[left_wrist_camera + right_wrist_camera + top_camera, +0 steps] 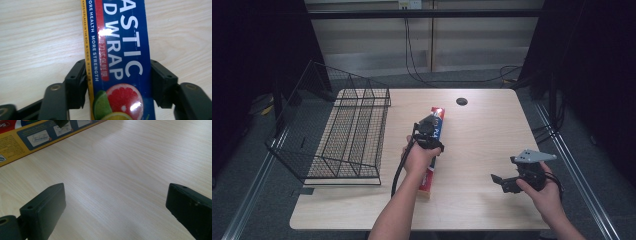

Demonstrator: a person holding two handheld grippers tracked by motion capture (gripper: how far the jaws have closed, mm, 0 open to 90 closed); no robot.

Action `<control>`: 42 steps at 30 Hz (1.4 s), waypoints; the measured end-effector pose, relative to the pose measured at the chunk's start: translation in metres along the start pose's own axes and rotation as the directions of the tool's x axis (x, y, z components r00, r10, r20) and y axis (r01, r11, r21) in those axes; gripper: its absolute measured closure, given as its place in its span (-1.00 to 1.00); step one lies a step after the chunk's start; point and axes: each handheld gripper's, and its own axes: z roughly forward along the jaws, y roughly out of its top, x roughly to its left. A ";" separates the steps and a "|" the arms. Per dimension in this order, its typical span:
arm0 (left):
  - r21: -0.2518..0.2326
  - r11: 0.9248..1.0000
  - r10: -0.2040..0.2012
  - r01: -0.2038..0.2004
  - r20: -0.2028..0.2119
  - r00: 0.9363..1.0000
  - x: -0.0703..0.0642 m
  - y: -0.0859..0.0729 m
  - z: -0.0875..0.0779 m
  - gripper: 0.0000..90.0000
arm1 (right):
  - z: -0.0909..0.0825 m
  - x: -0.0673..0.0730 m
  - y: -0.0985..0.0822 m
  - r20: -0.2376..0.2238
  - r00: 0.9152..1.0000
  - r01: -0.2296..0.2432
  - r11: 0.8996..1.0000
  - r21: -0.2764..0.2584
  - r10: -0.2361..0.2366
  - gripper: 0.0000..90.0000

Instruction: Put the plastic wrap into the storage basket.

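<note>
A long blue plastic wrap box (438, 117) lies lengthwise on the light wooden table (484, 132), near the middle. My left gripper (430, 131) comes down on it from above, and in the left gripper view its black jaws press both long sides of the box (120, 45), so the left gripper (117, 68) is shut on it. My right gripper (498, 183) hovers low over bare table at the front right, apart from the box. Its jaws (115, 200) stand wide open with only wood between them. The box's yellow and blue side panel (37, 135) shows far off.
A black wire basket (347, 132) stands tilted at the table's left, partly hanging over the edge. A round cable hole (461, 101) sits near the table's far edge. Bare wood lies between the box and the right gripper.
</note>
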 end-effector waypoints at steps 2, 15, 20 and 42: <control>0.020 0.999 0.029 -0.029 -0.015 0.999 0.000 0.001 -0.001 -0.04 | 0.000 0.000 0.000 -0.004 1.000 0.002 1.000 0.000 -0.002 -0.94; 0.141 0.988 0.066 -0.068 0.020 0.998 0.014 0.010 -0.038 -0.02 | -0.001 -0.001 0.001 -0.011 1.000 -0.002 1.000 -0.006 0.002 -0.94; 0.131 0.990 0.041 -0.048 0.056 0.998 0.020 0.015 -0.056 -0.01 | -0.002 -0.001 0.001 -0.003 1.000 -0.005 1.000 -0.010 0.005 -0.94; 0.136 0.991 -0.004 -0.006 0.072 0.997 0.046 0.025 -0.107 -0.01 | -0.003 -0.002 0.001 -0.005 1.000 -0.008 1.000 -0.019 0.008 -0.94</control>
